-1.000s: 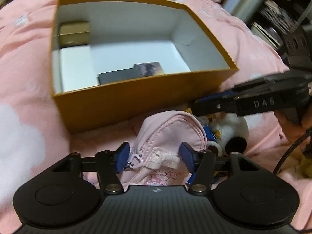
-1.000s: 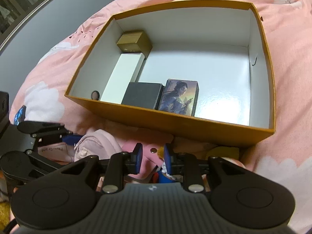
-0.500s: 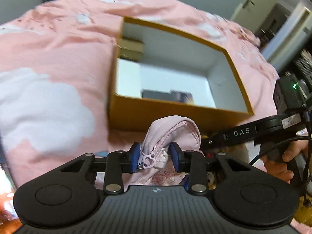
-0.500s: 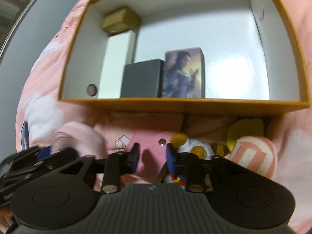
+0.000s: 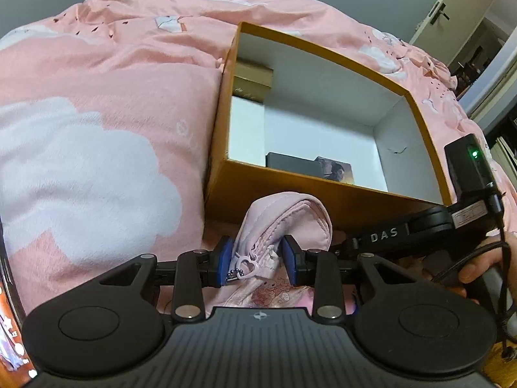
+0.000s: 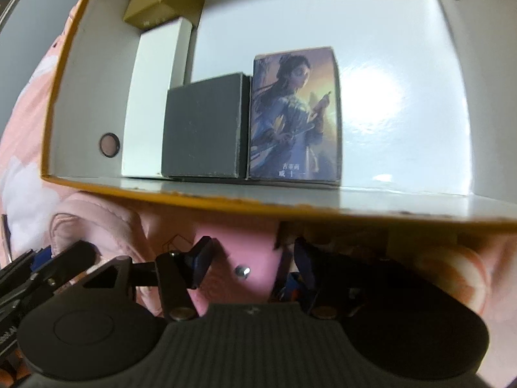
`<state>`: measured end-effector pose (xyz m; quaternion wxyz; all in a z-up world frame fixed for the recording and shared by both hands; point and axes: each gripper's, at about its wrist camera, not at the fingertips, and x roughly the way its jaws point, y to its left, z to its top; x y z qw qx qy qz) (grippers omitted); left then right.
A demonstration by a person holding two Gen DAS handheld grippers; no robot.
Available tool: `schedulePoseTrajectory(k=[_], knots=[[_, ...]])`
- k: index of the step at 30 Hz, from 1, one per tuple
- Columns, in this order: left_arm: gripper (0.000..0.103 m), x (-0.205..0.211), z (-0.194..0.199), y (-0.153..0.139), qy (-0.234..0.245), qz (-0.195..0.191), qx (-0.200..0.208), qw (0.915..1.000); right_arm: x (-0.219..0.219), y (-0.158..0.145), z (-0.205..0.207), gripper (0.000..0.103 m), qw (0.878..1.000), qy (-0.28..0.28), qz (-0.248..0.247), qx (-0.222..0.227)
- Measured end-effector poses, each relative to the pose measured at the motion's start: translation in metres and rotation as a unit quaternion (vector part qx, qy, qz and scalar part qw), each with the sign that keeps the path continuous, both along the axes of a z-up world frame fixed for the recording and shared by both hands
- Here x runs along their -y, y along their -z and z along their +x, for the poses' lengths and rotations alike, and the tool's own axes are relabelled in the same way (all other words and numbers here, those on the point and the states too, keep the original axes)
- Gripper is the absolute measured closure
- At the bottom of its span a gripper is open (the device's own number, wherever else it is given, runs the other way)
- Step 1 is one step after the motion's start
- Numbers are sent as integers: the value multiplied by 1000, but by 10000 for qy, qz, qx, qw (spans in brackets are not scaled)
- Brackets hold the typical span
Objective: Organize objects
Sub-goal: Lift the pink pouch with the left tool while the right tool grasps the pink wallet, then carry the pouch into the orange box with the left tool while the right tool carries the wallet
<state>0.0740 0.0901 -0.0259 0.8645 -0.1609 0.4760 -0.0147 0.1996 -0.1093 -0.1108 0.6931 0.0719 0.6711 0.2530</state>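
My left gripper (image 5: 257, 260) is shut on a pink zippered pouch (image 5: 287, 220) and holds it up in front of an orange box (image 5: 290, 194) with a white inside. My right gripper (image 6: 250, 263) is open around a flat pink case with a snap button (image 6: 242, 258), just before the box's near wall (image 6: 290, 205). In the box lie a gold box (image 6: 161, 3), a long white box (image 6: 152, 97), a dark grey box (image 6: 203, 126) and a picture card box (image 6: 295, 113). The right gripper's body also shows in the left wrist view (image 5: 404, 232).
The box rests on a pink blanket with white clouds (image 5: 97, 161). A pink-and-white striped round toy (image 6: 452, 274) lies at the right, under the box's near edge. A door (image 5: 458, 9) stands at the far right.
My left gripper closed on the pink pouch and lifted it. My right gripper opened, moved toward the box and now straddles the pink case.
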Motion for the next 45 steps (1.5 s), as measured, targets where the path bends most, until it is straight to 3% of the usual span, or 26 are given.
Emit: schedulePoseTrajectory(k=[4,8,17,23,31,39,45], knots=[[65,-2,-1,3,-21,-35,-9,10000,-1,8,-2,48,9996,42,220,-159],[65,-2,-2,4,-30,-47,8,10000,7,-4,-9,68,9994,98,315,34],[66,1,-10,-6,13,-71,140,9999,22,-55,-46,84,9923,-204,743,972],[66,7,-21,-27,135,-197,471,9986,32,-93,-68,86,9810,-547,582,1770],[67,20,-26,-63,338,-552,1152,9912,57,-130,-72,86,9689,-541,764,2290],[67,44,2,-95,546,-501,1704,9826,90,-174,-60,86,9542,-169,977,2824],[67,55,37,-98,465,-476,1848,9805,101,-185,-37,86,9458,167,958,3100]])
